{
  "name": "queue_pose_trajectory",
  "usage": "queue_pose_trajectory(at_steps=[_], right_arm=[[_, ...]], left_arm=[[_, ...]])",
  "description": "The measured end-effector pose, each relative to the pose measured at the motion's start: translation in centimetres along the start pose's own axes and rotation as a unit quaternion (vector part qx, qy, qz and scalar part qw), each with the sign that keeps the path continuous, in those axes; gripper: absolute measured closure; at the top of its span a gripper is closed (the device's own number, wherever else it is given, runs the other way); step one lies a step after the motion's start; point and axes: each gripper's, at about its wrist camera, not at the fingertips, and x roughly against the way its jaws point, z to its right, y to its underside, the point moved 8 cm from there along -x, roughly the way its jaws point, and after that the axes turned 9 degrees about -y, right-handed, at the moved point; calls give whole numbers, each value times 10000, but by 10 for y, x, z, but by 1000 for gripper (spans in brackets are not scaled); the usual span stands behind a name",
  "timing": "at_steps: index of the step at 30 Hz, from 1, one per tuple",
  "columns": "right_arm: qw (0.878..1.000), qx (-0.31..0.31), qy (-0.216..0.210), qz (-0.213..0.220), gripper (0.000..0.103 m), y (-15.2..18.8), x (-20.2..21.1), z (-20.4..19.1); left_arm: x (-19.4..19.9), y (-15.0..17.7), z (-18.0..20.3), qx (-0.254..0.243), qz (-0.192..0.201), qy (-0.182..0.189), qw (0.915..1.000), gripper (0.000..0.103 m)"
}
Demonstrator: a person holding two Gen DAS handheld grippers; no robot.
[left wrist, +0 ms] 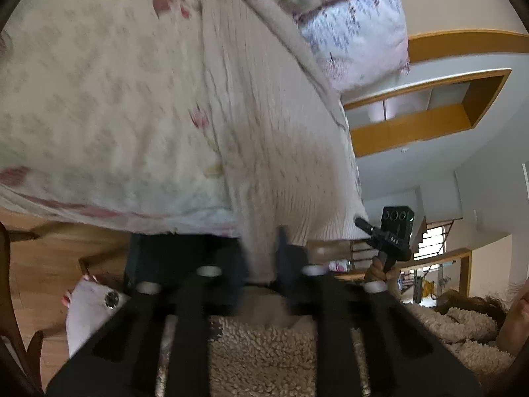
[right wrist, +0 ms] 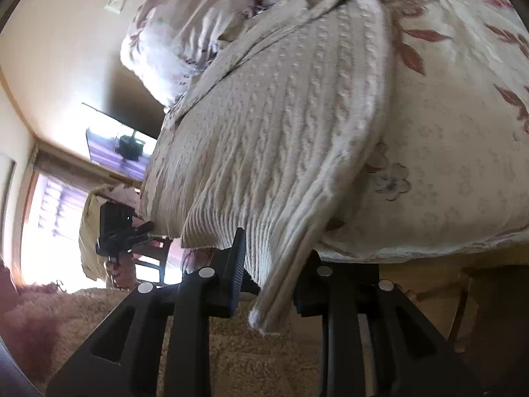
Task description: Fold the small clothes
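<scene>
A cream cable-knit sweater (right wrist: 281, 125) lies along the floral bedspread (right wrist: 446, 165), its ribbed hem hanging over the bed's near edge. In the right wrist view my right gripper (right wrist: 271, 274) is shut on the hem's hanging corner, with the knit bunched between both pads. In the left wrist view the sweater (left wrist: 274, 152) runs down to my left gripper (left wrist: 263, 264), which is shut on the hem; that picture is blurred. Each gripper shows in the other's view, at the opposite hem corner: the right gripper (left wrist: 360, 223) and the left gripper (right wrist: 147, 226).
Pillows (left wrist: 357, 39) sit at the head of the bed (left wrist: 99, 99). A person's fleece garment (left wrist: 264, 347) fills the space under both grippers. A wooden floor (left wrist: 33, 264) and a dark chair frame (left wrist: 10, 297) lie to the left. A bright window (right wrist: 49, 218) stands beyond the bed.
</scene>
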Motion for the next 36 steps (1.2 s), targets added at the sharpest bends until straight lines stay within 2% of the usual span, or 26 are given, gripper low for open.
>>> queue_pose_trajectory(at_steps=[1, 4, 9, 12, 14, 18, 22, 24, 27, 32, 34, 36], right_arm=[[10000, 70, 30, 36, 91, -1, 1, -3], [9980, 448, 146, 432, 93, -15, 13, -16], [9840, 1110, 527, 1287, 94, -44, 35, -37], [9671, 1458, 982, 1841, 95, -64, 48, -46], [9559, 1636, 1283, 2073, 95, -75, 53, -50], [9243, 2104, 1933, 2529, 95, -97, 59, -67], [8930, 2560, 2425, 2797, 95, -117, 59, -84], [8836, 2664, 2530, 2904, 95, -127, 61, -89], [8750, 2716, 2623, 3031, 95, -142, 63, -94], [8636, 2699, 2743, 3256, 95, -187, 63, -98], [8651, 2614, 2723, 3303, 95, -206, 59, -93], [8736, 2396, 2646, 3307, 95, -230, 52, -81]], left_arm=[[2, -1, 2, -6, 48, 50, 10000, 95], [16, -11, 12, -114, 385, 171, 9990, 96], [45, -42, 24, -356, 1142, -69, 9928, 96], [55, -66, 31, -471, 1528, -454, 9861, 96], [65, -84, 41, -601, 1859, -659, 9785, 96], [85, -121, 64, -953, 2534, -1083, 9565, 96], [90, -154, 79, -1052, 2818, -1332, 9443, 96], [92, -167, 85, -1052, 2914, -1398, 9405, 96], [95, -192, 97, -1120, 3079, -1450, 9336, 97], [93, -240, 126, -1458, 3472, -1658, 9114, 96], [84, -264, 129, -1471, 3560, -1695, 9071, 97], [70, -286, 126, -1374, 3556, -1707, 9086, 96]])
